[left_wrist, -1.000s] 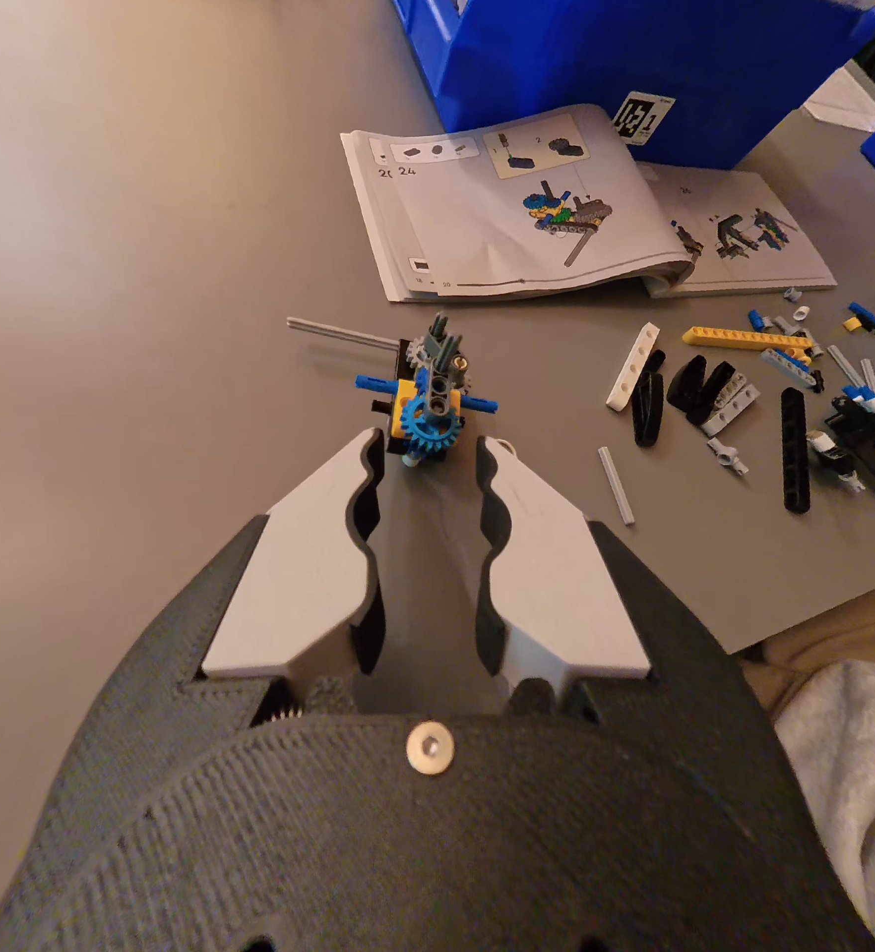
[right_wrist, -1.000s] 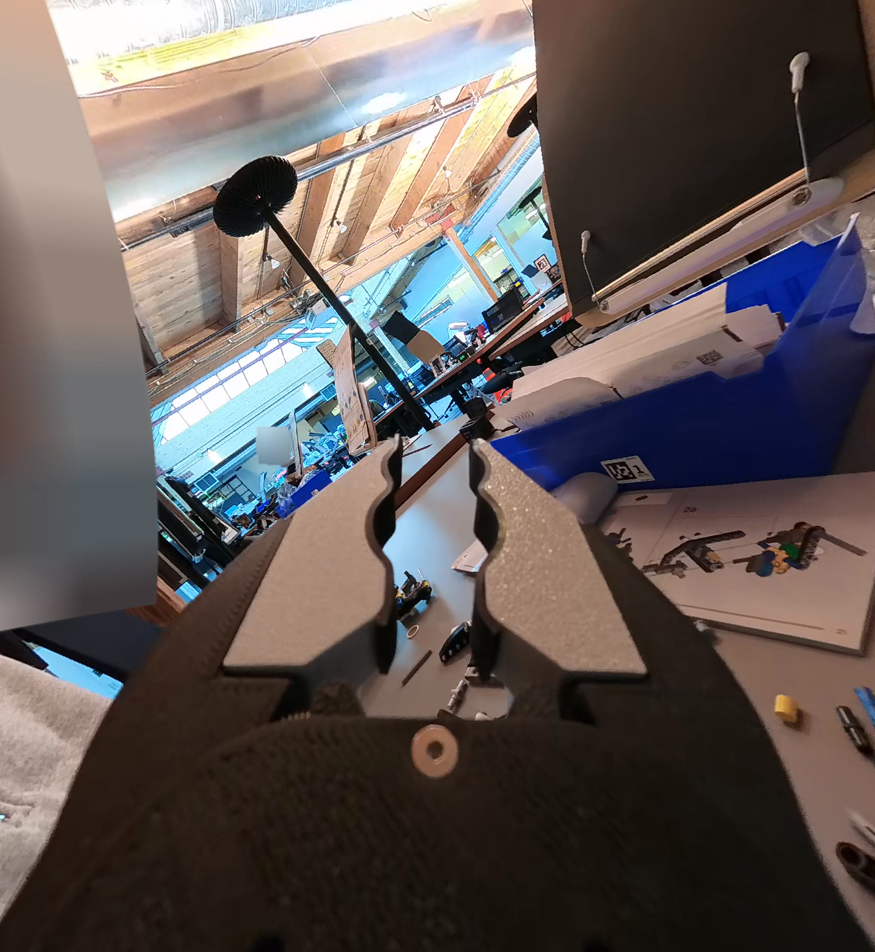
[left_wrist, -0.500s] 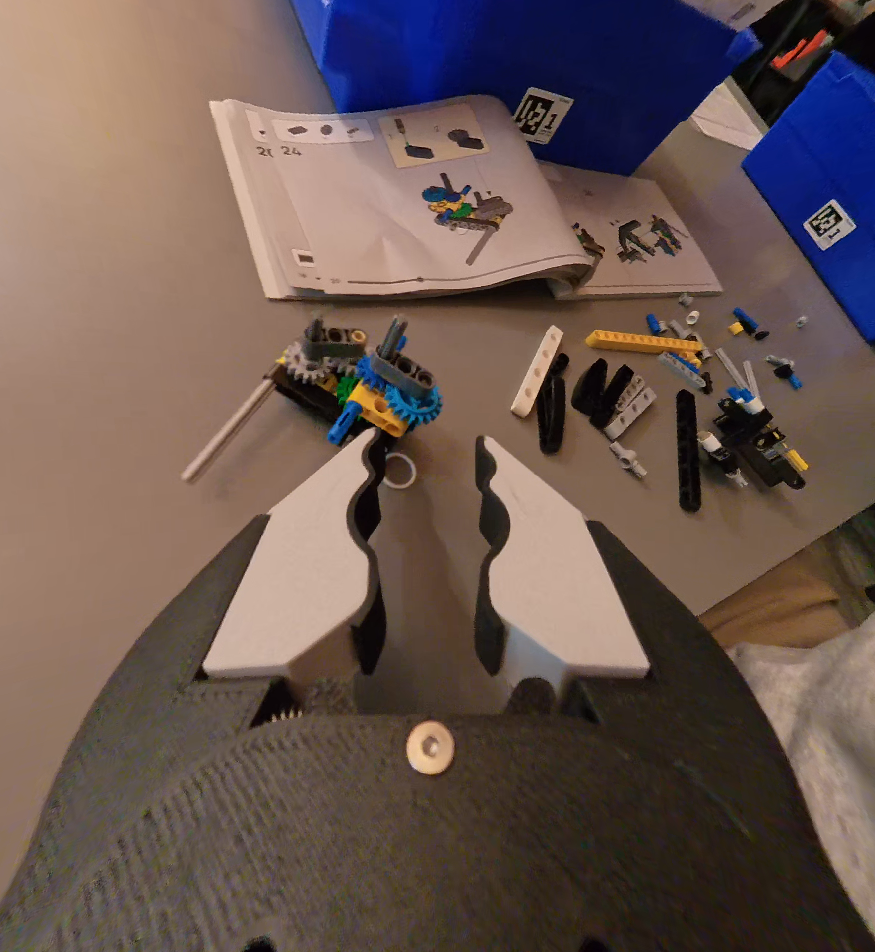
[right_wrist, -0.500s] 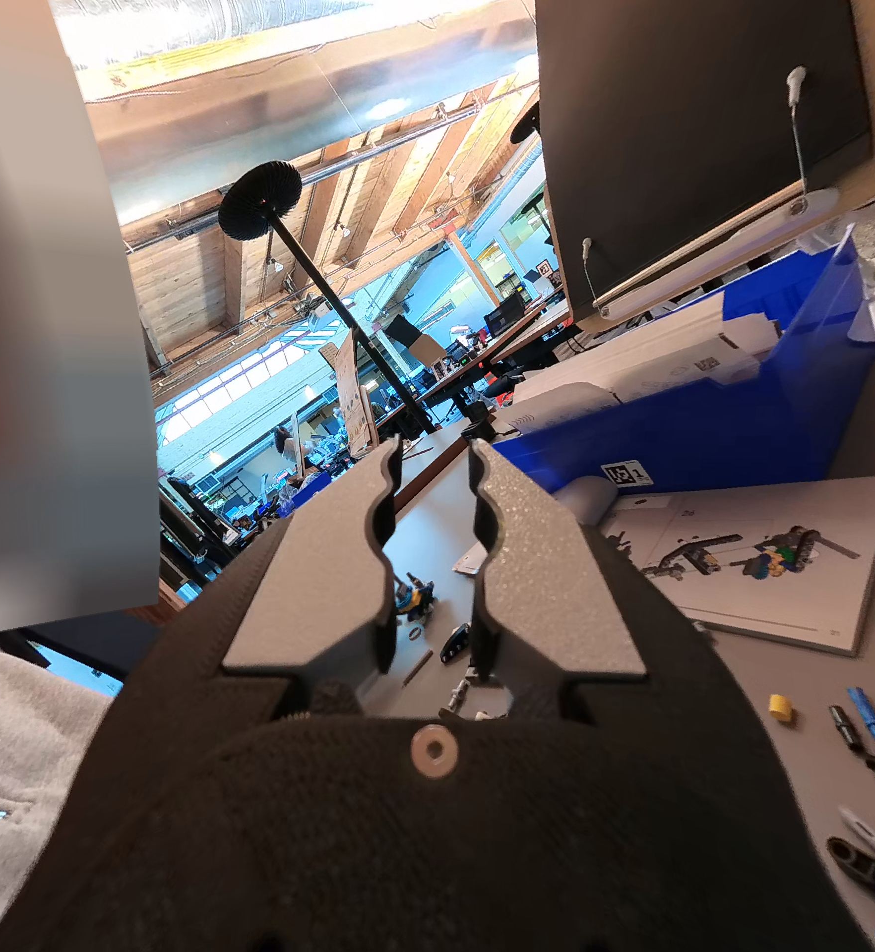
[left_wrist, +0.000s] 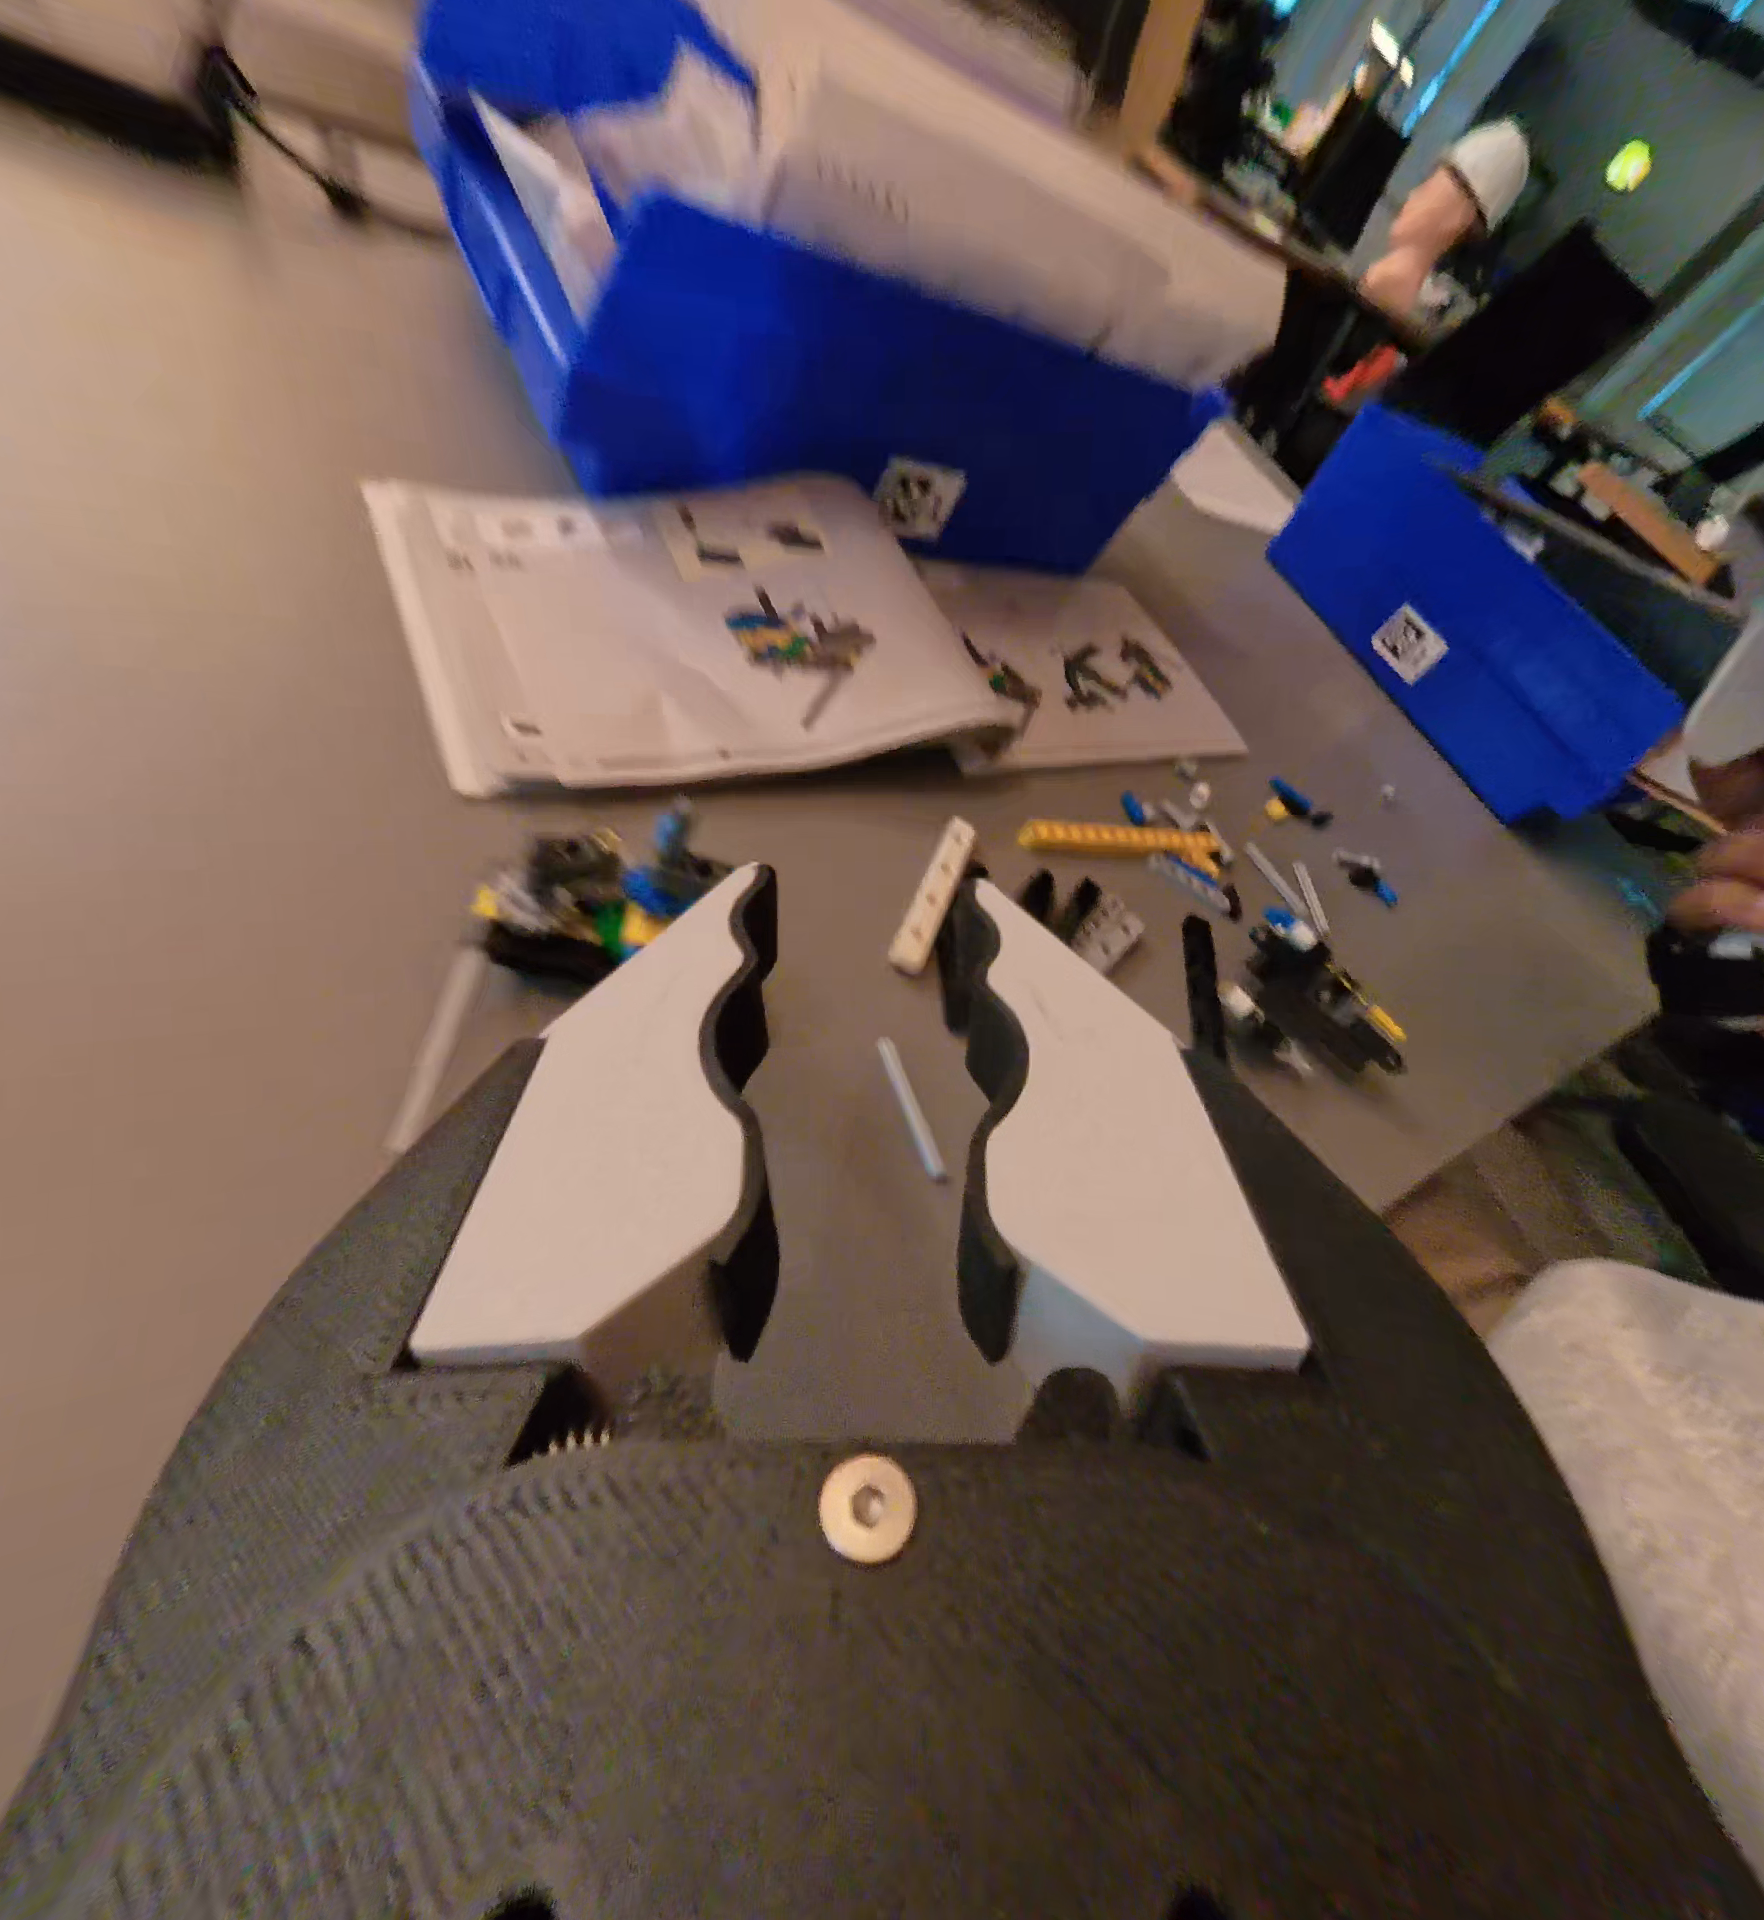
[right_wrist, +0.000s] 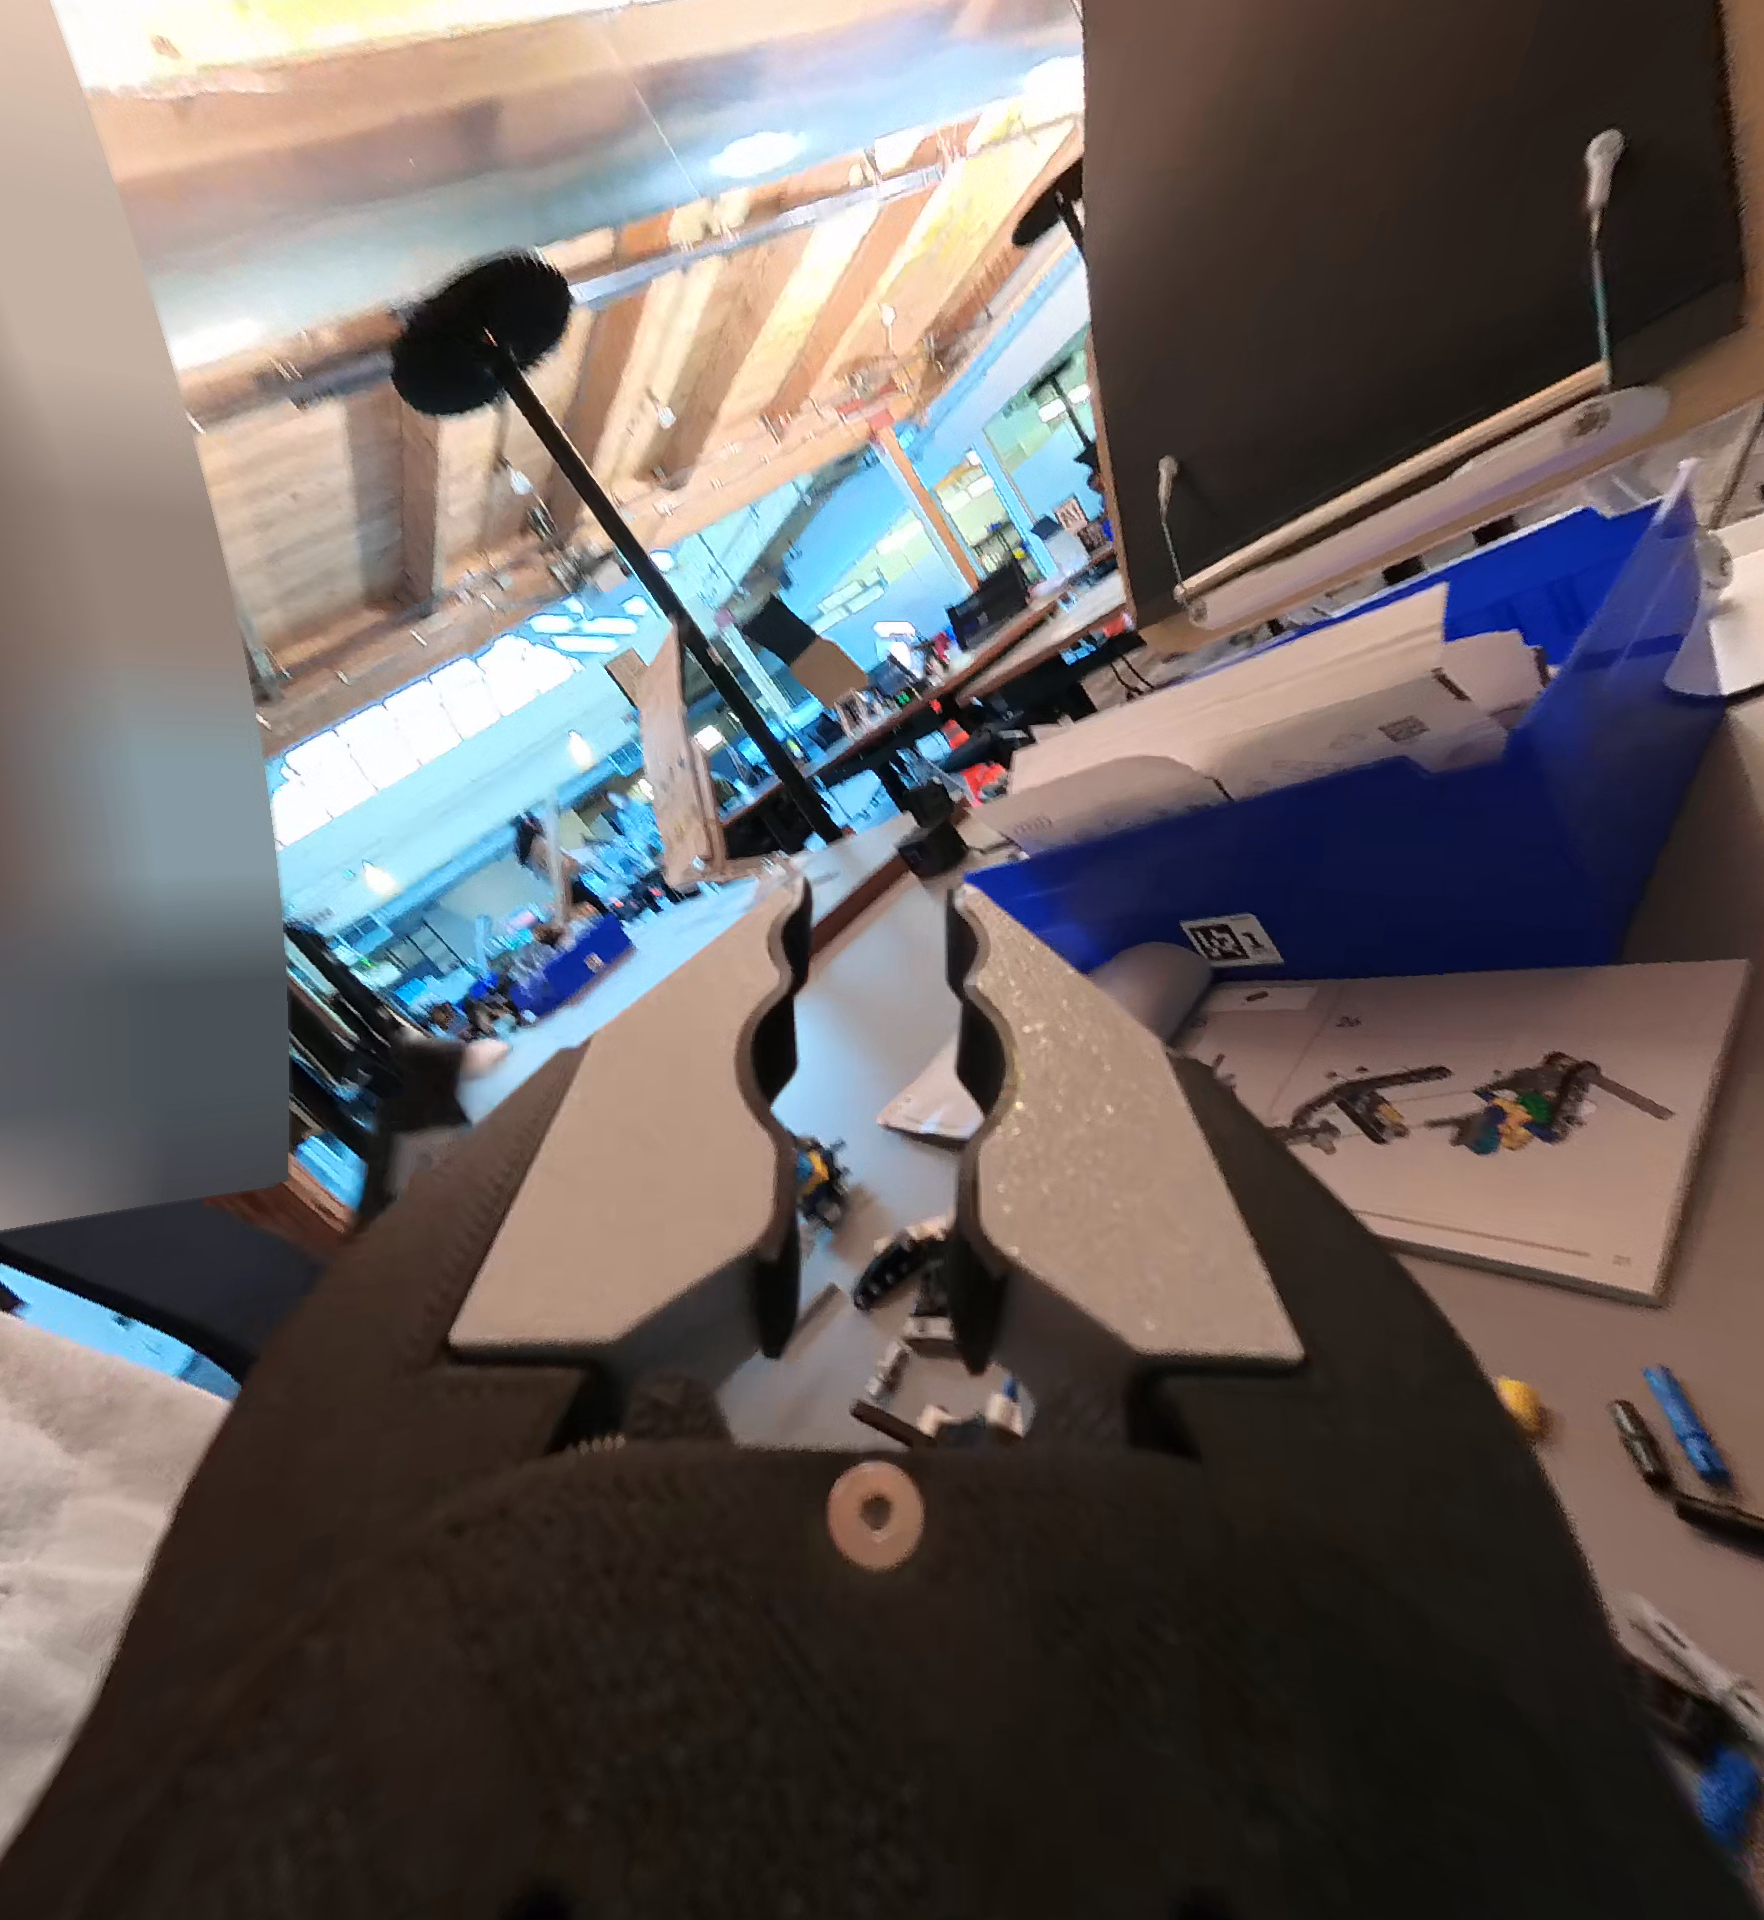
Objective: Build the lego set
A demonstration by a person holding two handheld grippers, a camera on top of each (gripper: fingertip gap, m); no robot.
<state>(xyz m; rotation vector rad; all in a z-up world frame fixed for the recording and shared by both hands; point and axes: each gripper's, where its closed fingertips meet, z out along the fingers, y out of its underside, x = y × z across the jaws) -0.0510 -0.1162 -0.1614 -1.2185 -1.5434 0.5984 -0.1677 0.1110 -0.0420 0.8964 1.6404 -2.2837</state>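
My left tongs [left_wrist: 867,914] are apart — holding nothing — above a thin grey rod [left_wrist: 911,1108] on the desk [left_wrist: 182,727]; my right tongs [right_wrist: 878,920] are apart too.

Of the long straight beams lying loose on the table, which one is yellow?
The yellow beam lying crosswise just below the open instruction booklet. The white beam to its left and the black beam nearer the camera are shorter and run toward the camera.

The left wrist view looks down and forward from above the worktop [left_wrist: 182,623], blurred. The right wrist view sits low near the worktop [right_wrist: 1480,1340], tilted up toward the ceiling. Both take in the open instruction booklet [left_wrist: 670,644] [right_wrist: 1480,1101] and the blue bin [left_wrist: 836,384] [right_wrist: 1377,862].
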